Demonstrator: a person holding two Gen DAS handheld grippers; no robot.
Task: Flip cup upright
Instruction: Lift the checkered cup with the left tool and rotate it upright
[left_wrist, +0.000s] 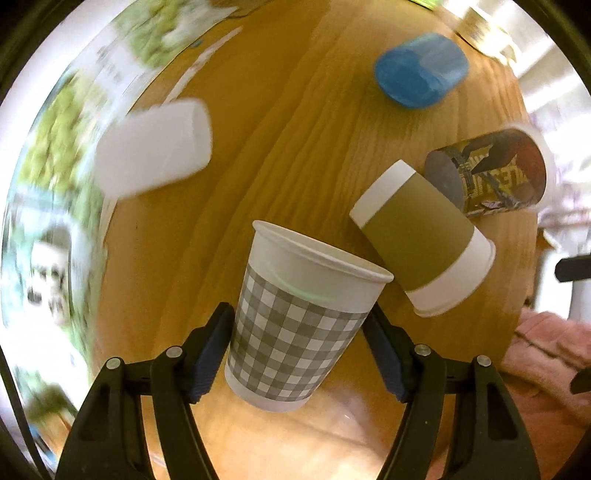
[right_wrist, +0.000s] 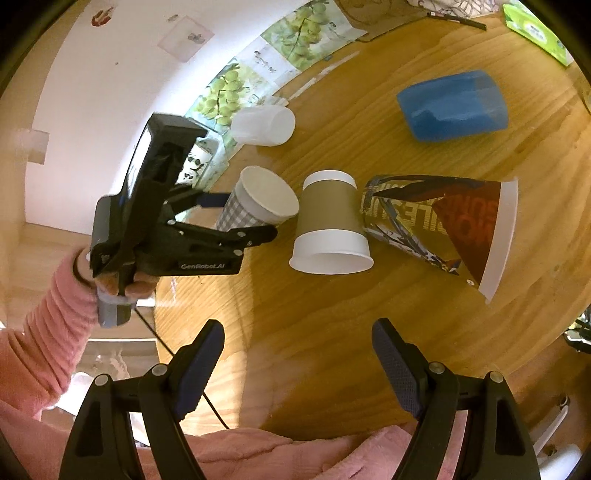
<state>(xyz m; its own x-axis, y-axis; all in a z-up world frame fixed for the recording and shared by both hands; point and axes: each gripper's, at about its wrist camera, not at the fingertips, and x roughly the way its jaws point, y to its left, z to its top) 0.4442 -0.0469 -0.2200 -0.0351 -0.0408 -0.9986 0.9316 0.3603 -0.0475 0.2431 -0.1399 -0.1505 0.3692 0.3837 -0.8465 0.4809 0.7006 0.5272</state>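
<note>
My left gripper (left_wrist: 299, 354) is shut on a grey checked paper cup (left_wrist: 295, 325) and holds it tilted above the round wooden table (left_wrist: 288, 122), mouth up and away. The same cup (right_wrist: 258, 205) shows in the right wrist view, held by the left gripper (right_wrist: 240, 218), mouth toward me. My right gripper (right_wrist: 297, 354) is open and empty near the table's front edge.
A brown-banded white cup (right_wrist: 330, 229) stands mouth down beside the held cup. A printed cup (right_wrist: 447, 229), a blue cup (right_wrist: 452, 105) and a translucent white cup (right_wrist: 264, 125) lie on their sides. Grape posters (right_wrist: 258, 74) line the far edge.
</note>
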